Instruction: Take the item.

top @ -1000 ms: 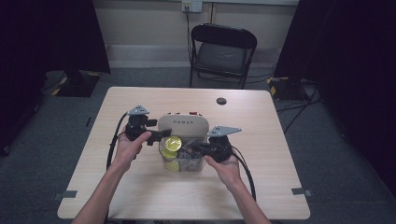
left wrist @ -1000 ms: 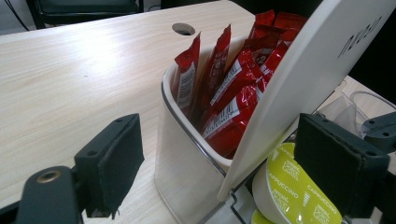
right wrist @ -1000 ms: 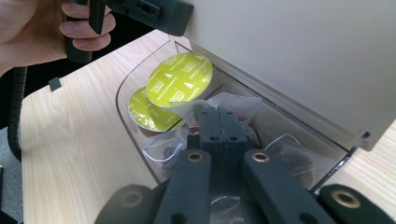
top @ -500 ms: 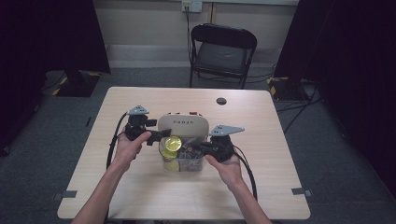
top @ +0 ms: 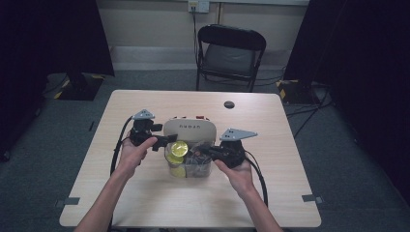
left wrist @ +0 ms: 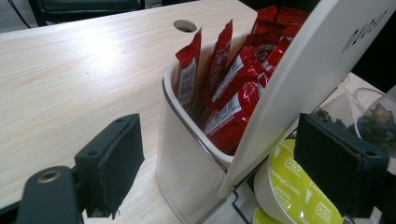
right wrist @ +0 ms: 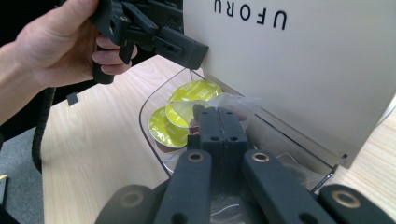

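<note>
A beige organizer (top: 189, 128) marked UFORU stands mid-table, with a clear front bin (top: 193, 170) holding yellow-green capsules (top: 180, 147). In the left gripper view its back compartment holds red sachets (left wrist: 233, 79). My left gripper (top: 167, 141) is open at the organizer's left corner. Its jaws straddle the beige panel (left wrist: 303, 70), and the left pad (left wrist: 114, 163) stands clear of the compartment wall. My right gripper (right wrist: 218, 115) reaches into the bin over the capsules (right wrist: 187, 105). Its jaws are shut, with the edge of a clear packet (right wrist: 236, 103) pinched at their tips.
A small dark round hole (top: 228, 104) sits in the table (top: 145, 203) behind the organizer. A black folding chair (top: 227, 53) stands beyond the far edge. More clear packets (left wrist: 379, 123) lie in the bin. Both cables trail back along the forearms.
</note>
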A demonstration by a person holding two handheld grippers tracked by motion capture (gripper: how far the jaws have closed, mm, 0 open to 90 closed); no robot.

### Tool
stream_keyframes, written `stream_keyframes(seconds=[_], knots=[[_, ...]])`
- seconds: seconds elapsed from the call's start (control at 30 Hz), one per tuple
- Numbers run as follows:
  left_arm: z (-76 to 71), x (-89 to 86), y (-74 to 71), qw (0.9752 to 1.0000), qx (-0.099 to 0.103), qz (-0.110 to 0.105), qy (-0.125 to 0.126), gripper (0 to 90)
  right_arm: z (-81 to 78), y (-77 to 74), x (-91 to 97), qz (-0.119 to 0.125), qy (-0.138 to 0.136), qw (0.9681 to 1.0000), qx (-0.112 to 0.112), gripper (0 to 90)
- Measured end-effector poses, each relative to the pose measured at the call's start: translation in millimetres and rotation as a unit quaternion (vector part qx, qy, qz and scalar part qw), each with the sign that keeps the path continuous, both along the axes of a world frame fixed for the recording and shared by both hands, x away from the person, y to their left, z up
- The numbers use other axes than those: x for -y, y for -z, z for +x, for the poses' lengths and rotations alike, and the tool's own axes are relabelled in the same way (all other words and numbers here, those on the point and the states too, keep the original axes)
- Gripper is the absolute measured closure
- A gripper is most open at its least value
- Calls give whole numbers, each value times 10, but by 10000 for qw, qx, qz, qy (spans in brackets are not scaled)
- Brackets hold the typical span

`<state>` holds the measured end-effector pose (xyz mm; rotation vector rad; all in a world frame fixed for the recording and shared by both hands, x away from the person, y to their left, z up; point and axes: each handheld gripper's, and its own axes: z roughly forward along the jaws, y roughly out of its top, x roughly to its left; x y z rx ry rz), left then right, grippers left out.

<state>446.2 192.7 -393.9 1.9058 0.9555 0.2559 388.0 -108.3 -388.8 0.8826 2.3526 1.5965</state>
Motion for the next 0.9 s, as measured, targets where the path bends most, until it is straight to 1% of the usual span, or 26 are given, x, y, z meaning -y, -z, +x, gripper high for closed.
stream_keyframes(seconds=[0.3,0.57,0.6,0.9], knots=[[-2,-3,0,10000,-12,8,-13,156,-41,-71,92,92,20,9999,53,900],[-6,1,-3,10000,-17,23,-20,157,-73,-130,178,193,98,9997,112,900],[-8,4,-3,10000,-22,-7,-33,157,-78,-138,189,204,116,9996,126,900],[-6,7,3,10000,-45,-35,-34,157,-116,-214,297,276,223,9991,210,900]])
